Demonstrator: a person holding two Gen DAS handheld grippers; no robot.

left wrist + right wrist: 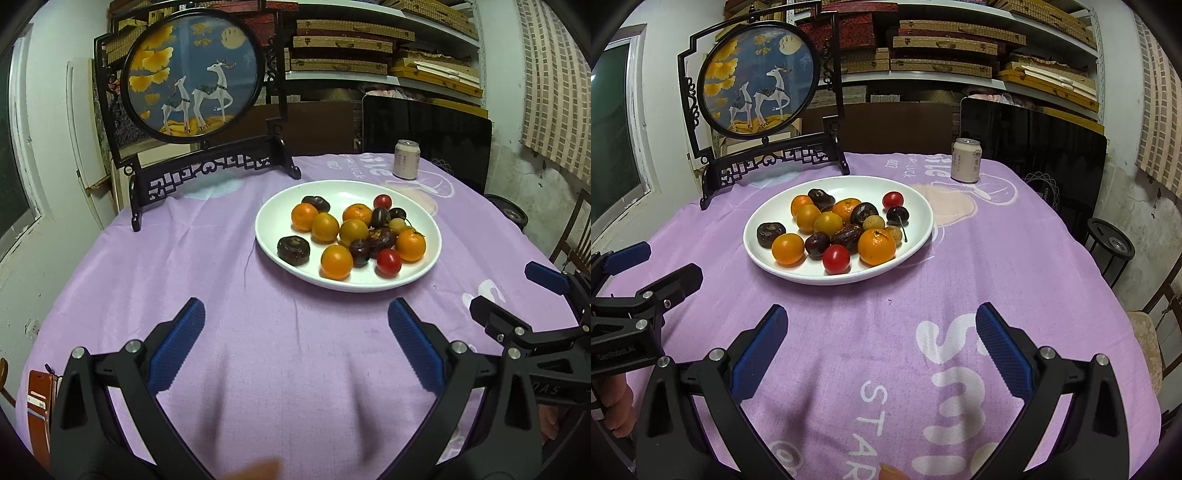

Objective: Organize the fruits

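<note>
A white plate (424, 273) (916, 199) sits on the purple cloth and holds mixed fruit: small oranges (336, 261) (876, 246), red cherry tomatoes (388, 261) (836, 258), dark plums and cherries (293, 250) (770, 234), and pale yellow fruits (353, 232) (827, 223). My left gripper (295, 314) is open and empty over the cloth, short of the plate. My right gripper (881, 317) is open and empty, also short of the plate. Each gripper shows at the edge of the other's view, the right gripper (517, 291) and the left gripper (665, 266).
A black-framed round deer screen (192, 74) (757, 81) stands at the back left. A pale drink can (405, 159) (966, 160) stands behind the plate. A dark panel (428, 136) leans at the back right. A stool (1112, 243) and chair are off the table's right.
</note>
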